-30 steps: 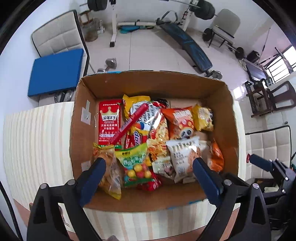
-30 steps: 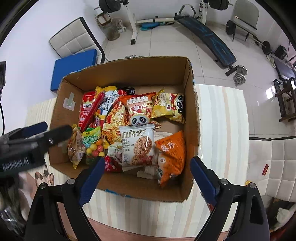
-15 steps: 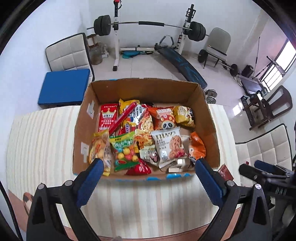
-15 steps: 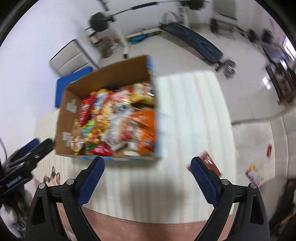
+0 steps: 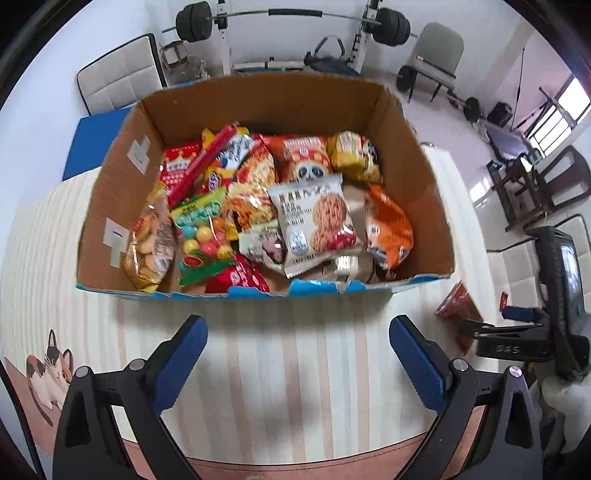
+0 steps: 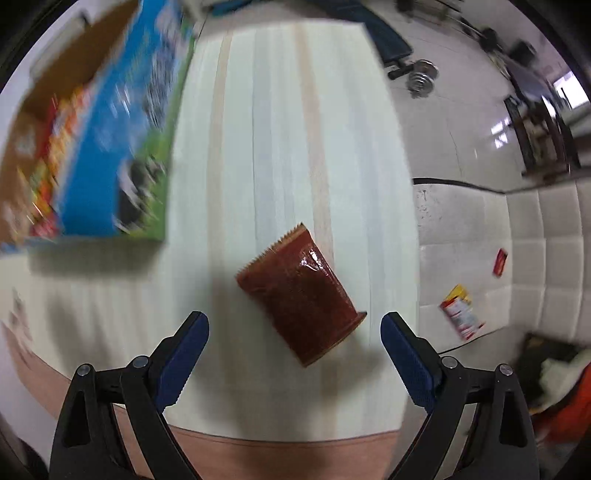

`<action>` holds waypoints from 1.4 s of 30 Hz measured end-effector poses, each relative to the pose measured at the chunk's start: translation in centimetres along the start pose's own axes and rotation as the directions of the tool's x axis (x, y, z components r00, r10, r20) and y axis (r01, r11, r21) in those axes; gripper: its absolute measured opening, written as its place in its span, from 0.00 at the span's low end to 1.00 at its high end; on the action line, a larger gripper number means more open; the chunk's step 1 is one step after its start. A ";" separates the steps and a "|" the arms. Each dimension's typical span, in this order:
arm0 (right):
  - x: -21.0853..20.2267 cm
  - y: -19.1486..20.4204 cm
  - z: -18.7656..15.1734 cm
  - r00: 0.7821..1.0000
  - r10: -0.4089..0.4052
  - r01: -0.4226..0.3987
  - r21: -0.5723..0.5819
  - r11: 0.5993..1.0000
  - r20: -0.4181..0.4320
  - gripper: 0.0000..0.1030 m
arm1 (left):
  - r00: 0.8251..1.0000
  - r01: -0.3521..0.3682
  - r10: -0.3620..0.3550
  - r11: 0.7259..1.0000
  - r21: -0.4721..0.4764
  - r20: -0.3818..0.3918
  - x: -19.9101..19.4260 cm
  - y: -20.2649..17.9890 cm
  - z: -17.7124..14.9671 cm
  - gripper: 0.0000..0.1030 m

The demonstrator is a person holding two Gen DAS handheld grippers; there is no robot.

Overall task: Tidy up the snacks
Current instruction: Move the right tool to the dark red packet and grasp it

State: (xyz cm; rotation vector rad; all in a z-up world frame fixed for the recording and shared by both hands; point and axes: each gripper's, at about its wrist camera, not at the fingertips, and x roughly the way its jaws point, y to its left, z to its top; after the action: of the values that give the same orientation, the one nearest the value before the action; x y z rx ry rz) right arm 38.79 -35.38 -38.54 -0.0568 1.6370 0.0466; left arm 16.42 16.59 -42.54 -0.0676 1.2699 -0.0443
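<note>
An open cardboard box (image 5: 432, 206) full of several snack packets stands on the striped tablecloth; its blue printed side shows blurred in the right wrist view (image 6: 110, 147). A dark red snack packet (image 6: 301, 297) lies flat on the cloth right of the box, also seen in the left wrist view (image 5: 454, 310). My right gripper (image 6: 294, 354) is open and empty, just short of the red packet, jaws wide on either side of it. My left gripper (image 5: 297, 356) is open and empty, held back from the box's near wall.
The table's near edge (image 6: 280, 443) lies just below the grippers. Right of the table is a white padded seat (image 6: 517, 258) with a small yellow-red packet (image 6: 460, 312) and a red one (image 6: 500, 262) on it. Gym equipment (image 5: 291, 22) and chairs stand beyond.
Both grippers have pulled back from over the box. The right one has swung right and down over the dark red packet on the cloth. Both stay open.
</note>
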 end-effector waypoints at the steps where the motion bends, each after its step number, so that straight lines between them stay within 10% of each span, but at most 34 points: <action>1: 0.8 0.3 0.3 1.000 -0.015 0.015 -0.022 1.000 -0.015 0.94 | 1.000 -0.008 0.008 1.000 0.003 -0.004 0.4 -0.1 -0.1 0.98; 8: 4.0 0.6 1.0 0.995 -0.031 0.025 -0.057 0.998 -0.094 0.90 | 1.000 -0.016 0.016 1.000 0.007 -0.019 1.3 -0.1 -0.1 0.98; 14: 4.7 -0.4 0.7 0.991 0.016 -0.013 0.026 1.000 -0.133 0.59 | 1.000 -0.014 0.014 1.000 0.000 -0.023 1.3 0.4 0.1 0.98; 21: 5.3 -1.9 -1.3 0.945 0.281 -0.226 0.288 0.931 -0.168 0.63 | 1.000 -0.001 0.001 1.000 -0.003 -0.014 1.2 0.7 0.4 0.98; 29: 4.6 0.7 -0.8 0.983 0.146 -0.117 0.231 0.966 -0.113 0.75 | 1.000 0.007 -0.007 1.000 0.018 -0.012 1.3 0.9 0.6 0.98; 32: 4.0 2.7 -1.3 0.997 0.026 -0.016 0.153 0.988 -0.069 0.57 | 1.000 -0.012 0.012 0.999 0.035 0.001 0.9 0.9 0.6 0.98; 42: -4.7 4.3 -3.8 0.966 0.221 -0.243 0.185 0.952 0.133 0.57 | 0.981 -0.014 0.021 0.999 -0.036 0.191 -5.4 4.6 1.8 0.98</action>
State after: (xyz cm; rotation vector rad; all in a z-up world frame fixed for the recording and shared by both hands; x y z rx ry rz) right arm 35.06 -31.33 -33.63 0.2891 1.5222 0.0645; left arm 16.57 21.58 -37.24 -0.0887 1.0783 -0.0003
